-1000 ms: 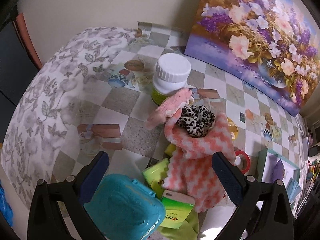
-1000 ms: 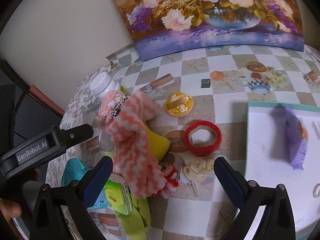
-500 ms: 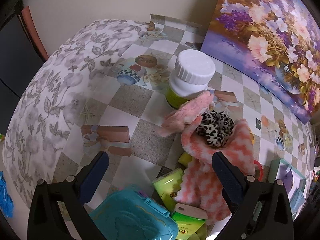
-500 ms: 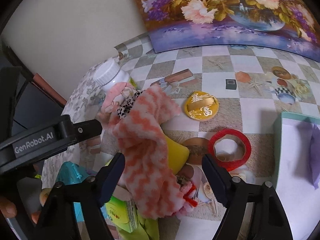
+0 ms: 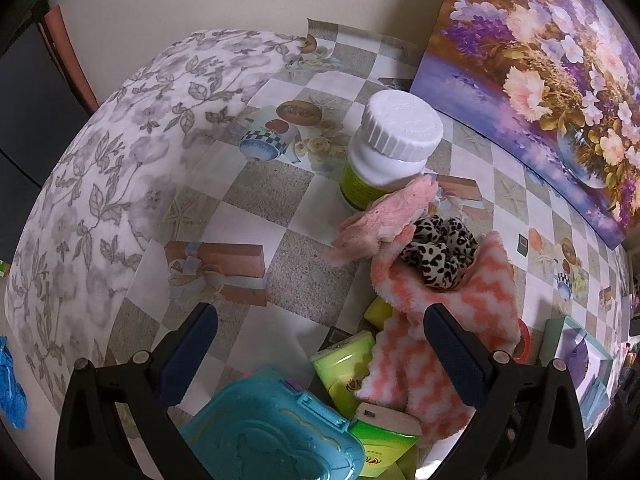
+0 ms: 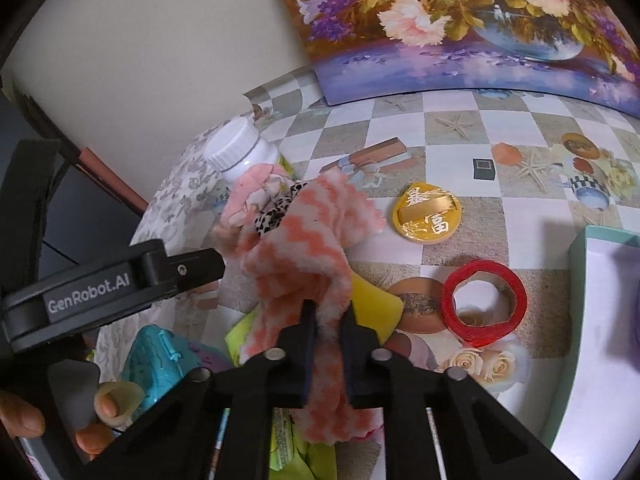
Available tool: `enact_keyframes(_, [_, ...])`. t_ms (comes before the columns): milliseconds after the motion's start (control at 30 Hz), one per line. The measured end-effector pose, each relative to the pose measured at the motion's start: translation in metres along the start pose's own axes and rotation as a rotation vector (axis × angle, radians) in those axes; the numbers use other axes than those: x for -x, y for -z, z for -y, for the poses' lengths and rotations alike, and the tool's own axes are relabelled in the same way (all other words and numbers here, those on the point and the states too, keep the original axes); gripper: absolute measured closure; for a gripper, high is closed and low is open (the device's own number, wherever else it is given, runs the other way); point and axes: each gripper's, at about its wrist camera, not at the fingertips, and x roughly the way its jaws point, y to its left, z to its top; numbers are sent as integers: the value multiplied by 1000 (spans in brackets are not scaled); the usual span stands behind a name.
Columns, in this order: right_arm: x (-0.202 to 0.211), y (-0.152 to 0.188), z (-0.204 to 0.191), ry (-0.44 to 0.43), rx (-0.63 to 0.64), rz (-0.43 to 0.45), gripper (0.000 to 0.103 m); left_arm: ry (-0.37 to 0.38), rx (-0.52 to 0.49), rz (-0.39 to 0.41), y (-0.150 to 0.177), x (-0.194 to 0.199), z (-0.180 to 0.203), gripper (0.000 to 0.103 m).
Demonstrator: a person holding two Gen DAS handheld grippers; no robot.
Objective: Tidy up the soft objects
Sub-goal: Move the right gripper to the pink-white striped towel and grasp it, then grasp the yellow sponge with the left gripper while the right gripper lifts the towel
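Pinching the zigzag cloth, the right gripper has just closed; left gripper gapes empty. Only the right view shows a purple packet inside the white box.

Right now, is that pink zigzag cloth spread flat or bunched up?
Bunched up. The cloth lies heaped in folds over the pile, and the right gripper has just closed, pinching a fold of it.

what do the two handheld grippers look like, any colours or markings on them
Both are matte black plastic with two fingers faced in dark navy pads and small round silver screw heads at the joints. The left gripper shows white "GenRobot.AI" lettering on its side in the right wrist view. The right gripper looks the same build; no cables visible.
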Motion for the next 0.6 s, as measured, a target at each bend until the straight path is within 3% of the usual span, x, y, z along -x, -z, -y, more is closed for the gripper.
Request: enact_keyframes(600, [43, -12, -3, -238, -91, 86, 97, 29, 0, 46, 3, 28, -2, 1])
